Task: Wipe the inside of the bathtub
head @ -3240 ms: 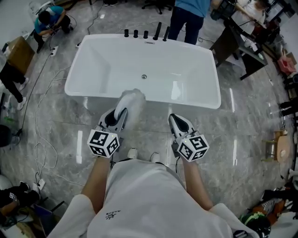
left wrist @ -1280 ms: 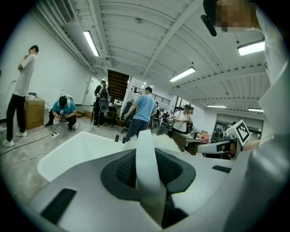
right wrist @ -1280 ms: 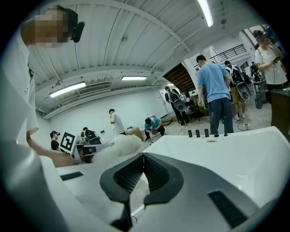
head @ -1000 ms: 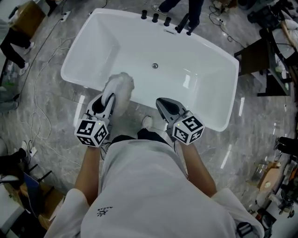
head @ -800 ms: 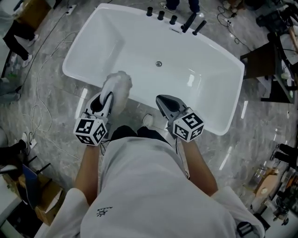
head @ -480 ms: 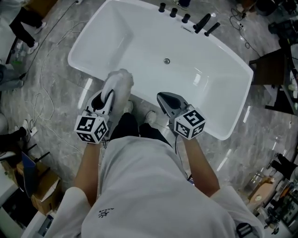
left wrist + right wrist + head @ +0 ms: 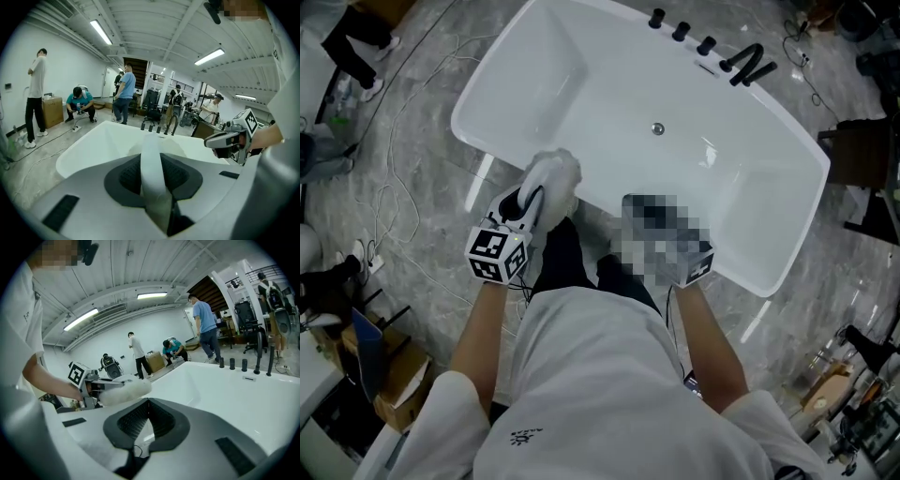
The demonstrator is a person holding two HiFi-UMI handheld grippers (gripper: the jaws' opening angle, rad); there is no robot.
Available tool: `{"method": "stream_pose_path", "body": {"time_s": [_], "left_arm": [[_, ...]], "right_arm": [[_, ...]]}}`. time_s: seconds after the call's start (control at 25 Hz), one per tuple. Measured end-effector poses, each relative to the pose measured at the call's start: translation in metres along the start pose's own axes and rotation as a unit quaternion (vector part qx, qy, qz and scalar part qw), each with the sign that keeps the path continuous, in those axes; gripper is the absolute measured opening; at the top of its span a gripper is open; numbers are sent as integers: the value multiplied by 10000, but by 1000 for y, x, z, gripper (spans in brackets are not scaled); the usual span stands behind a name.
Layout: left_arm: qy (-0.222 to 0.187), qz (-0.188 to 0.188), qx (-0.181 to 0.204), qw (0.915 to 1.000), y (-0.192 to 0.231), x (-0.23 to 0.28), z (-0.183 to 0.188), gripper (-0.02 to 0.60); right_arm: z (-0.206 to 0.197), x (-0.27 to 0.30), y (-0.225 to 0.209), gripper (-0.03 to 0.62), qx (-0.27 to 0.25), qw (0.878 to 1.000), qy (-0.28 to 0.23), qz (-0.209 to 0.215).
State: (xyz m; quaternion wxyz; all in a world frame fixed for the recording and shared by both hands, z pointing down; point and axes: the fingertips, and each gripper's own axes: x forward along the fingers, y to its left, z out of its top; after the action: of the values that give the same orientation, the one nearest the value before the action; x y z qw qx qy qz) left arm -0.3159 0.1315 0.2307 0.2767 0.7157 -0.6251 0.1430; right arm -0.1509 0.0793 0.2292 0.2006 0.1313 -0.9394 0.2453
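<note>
The white bathtub [image 7: 609, 89] lies slantwise ahead of me, its drain [image 7: 657, 128] in the floor. My left gripper [image 7: 534, 199] is shut on a white fluffy cloth [image 7: 551, 176] that hangs over the tub's near rim. In the left gripper view the cloth [image 7: 151, 161] runs as a white strip between the closed pads. My right gripper [image 7: 639, 211] is beside it at the near rim, partly under a mosaic patch. The right gripper view shows its jaws closed with nothing between them, and the cloth [image 7: 124, 391] off to its left.
Black taps and a spout [image 7: 748, 62] stand on the tub's far rim. Cables [image 7: 389, 159] trail over the grey marble floor at left. A cardboard box [image 7: 389, 380] sits at lower left, a dark table [image 7: 862, 159] at right. Several people [image 7: 124, 91] stand beyond the tub.
The tub's near rim has come closer under both grippers and the tub now lies more slantwise. The left gripper still holds the cloth; the right stays shut beside it.
</note>
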Motion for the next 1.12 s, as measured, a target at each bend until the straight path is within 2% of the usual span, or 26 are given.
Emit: {"method": "stream_pose_path", "body": {"time_s": [0.32,0.64,0.84,1.12], "left_arm": [[555,-45,43,9984,101,32,-20,95],[1205,-163,469,9915,183,78,-46,95],[1660,-287,603,9839,233,108,-69,95],[1993,-247,692,9772,295,137,-90,95]], "right_arm": [[-1,108,19,18,-38,9987,413,285],[-5,199,20,18,-12,9954,646,703],[-24,242,7,18,206,9937,867,673],[-48,293,1,18,336,9926,1002,596]]}}
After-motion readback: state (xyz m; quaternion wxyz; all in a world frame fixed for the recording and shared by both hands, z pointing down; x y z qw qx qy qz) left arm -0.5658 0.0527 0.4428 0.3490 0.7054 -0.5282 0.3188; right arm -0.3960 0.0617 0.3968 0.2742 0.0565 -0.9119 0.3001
